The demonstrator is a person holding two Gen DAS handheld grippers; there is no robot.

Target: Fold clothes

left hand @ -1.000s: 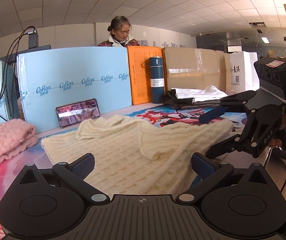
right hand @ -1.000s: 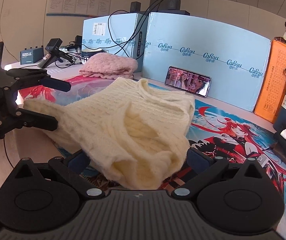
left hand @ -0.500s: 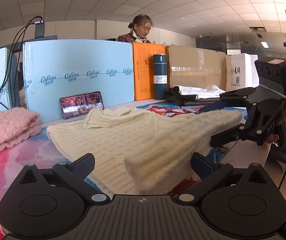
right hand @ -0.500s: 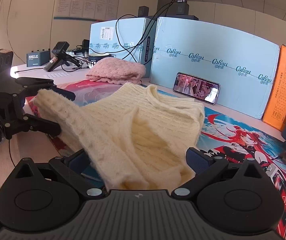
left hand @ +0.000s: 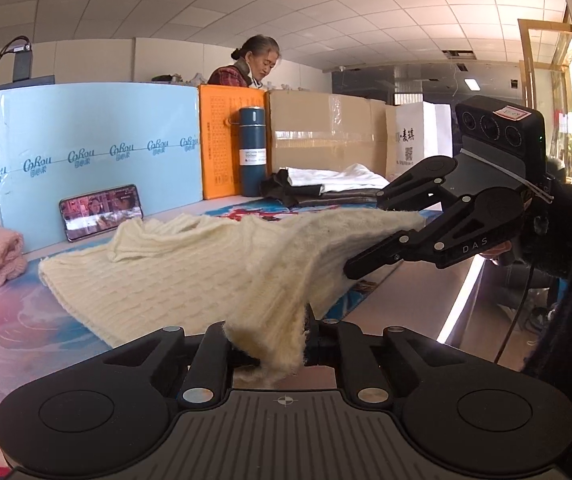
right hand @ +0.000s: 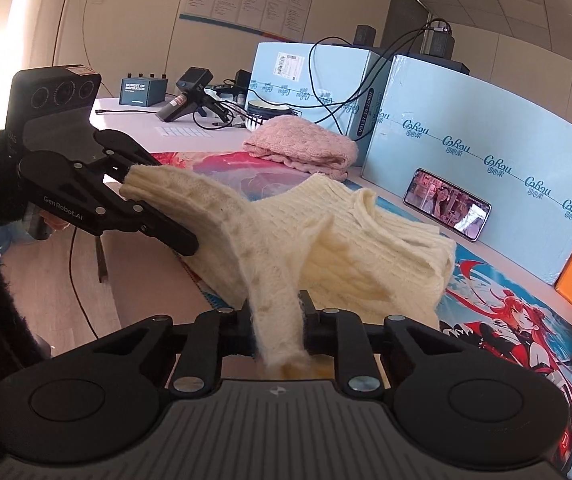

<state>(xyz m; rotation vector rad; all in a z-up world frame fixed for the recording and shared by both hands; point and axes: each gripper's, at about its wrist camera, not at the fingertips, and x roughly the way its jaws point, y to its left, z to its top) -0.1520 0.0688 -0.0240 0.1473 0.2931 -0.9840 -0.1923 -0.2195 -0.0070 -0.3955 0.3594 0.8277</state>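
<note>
A cream knit sweater point(left hand: 189, 276) lies on the printed table mat, its collar towards the blue boards. My left gripper point(left hand: 269, 344) is shut on the sweater's near edge and lifts it off the table. My right gripper point(right hand: 277, 332) is shut on the same raised edge of the sweater point(right hand: 326, 240). The strip of knit is stretched between them. The right gripper also shows in the left wrist view point(left hand: 370, 236) and the left gripper in the right wrist view point(right hand: 161, 204), each clamped on a cream end.
A folded pink knit point(right hand: 302, 148) lies at the back left. A phone point(left hand: 101, 216) leans on blue foam boards point(left hand: 93, 160). A blue flask point(left hand: 251, 152), orange box and folded dark and white clothes point(left hand: 326, 186) stand at the back right. The table edge point(left hand: 406, 280) runs near the grippers.
Both grippers went from open to shut on the sweater's near edge and lifted it off the table. The fabric between them is now raised and stretched.
</note>
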